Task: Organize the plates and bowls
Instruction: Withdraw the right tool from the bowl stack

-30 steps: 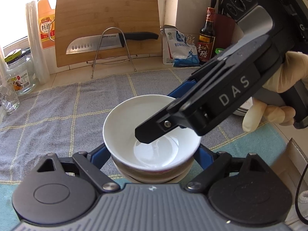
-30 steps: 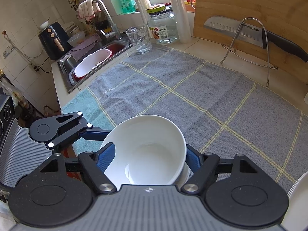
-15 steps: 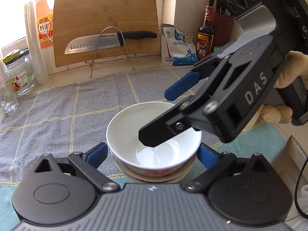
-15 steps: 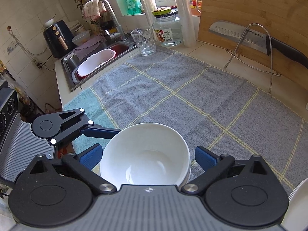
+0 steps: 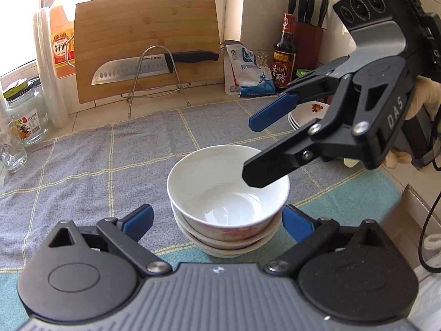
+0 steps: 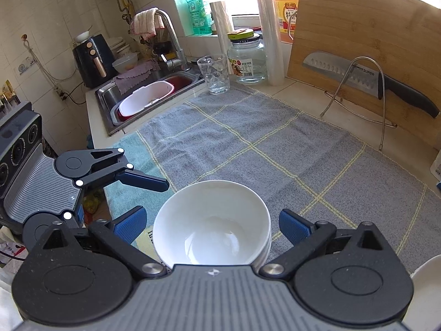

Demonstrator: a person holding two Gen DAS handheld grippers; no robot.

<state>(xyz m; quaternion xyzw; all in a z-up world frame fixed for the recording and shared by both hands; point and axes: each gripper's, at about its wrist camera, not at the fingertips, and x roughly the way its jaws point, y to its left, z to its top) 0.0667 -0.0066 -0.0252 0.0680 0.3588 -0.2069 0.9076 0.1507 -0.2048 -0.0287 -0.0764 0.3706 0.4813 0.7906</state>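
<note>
a white bowl sits nested on top of a short stack of bowls on the grey checked towel, near its front edge where a teal cloth begins. the left gripper has its blue pads spread wide on either side of the stack without touching it, and the right gripper is likewise wide open and holds nothing, one finger above the bowl's rim. farther back are stacked plates, a cutting board and a knife on a wire stand.

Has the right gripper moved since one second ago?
Yes. The right gripper opened and drew back from the bowl, toward the plates.
</note>
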